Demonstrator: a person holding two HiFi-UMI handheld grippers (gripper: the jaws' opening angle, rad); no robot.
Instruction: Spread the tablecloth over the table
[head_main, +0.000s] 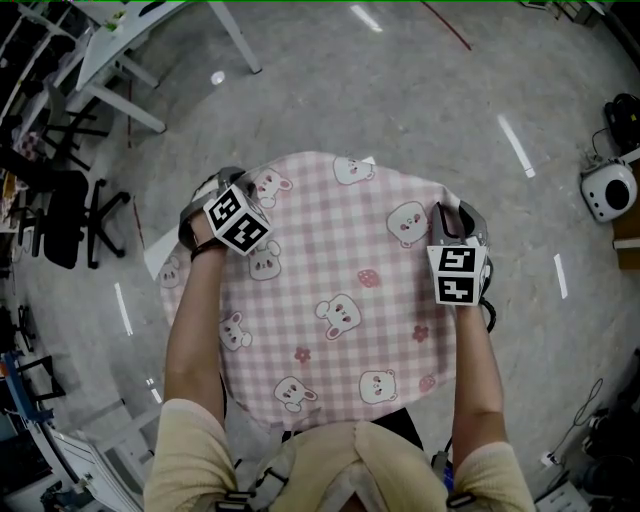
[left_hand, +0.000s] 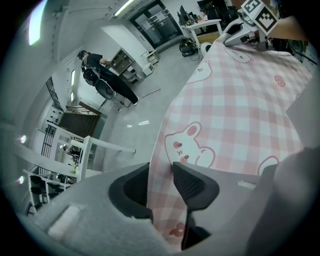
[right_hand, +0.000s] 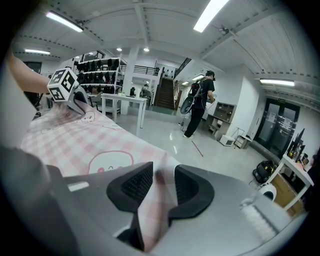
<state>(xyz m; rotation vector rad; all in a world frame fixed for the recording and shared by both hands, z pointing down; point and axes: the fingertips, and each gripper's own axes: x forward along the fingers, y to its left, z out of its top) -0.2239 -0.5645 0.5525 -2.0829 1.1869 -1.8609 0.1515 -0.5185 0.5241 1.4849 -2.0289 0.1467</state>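
Near hem of the pink checked tablecloth (head_main: 340, 300) hangs by my waist, draped over the counter (head_main: 153, 264).
Left tool (left_hand: 161, 184) stands spread around its far-left edge; right tool (right_hand: 159, 187) pinches the far-right edge. Light, limp fabric, I judge: grip corners.

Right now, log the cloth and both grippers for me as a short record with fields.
cloth: pink checked tablecloth with bunny prints, lying spread out
left gripper: jaws apart, the tablecloth's left edge between them, not pinched
right gripper: shut on the tablecloth's right edge
floor: grey, glossy
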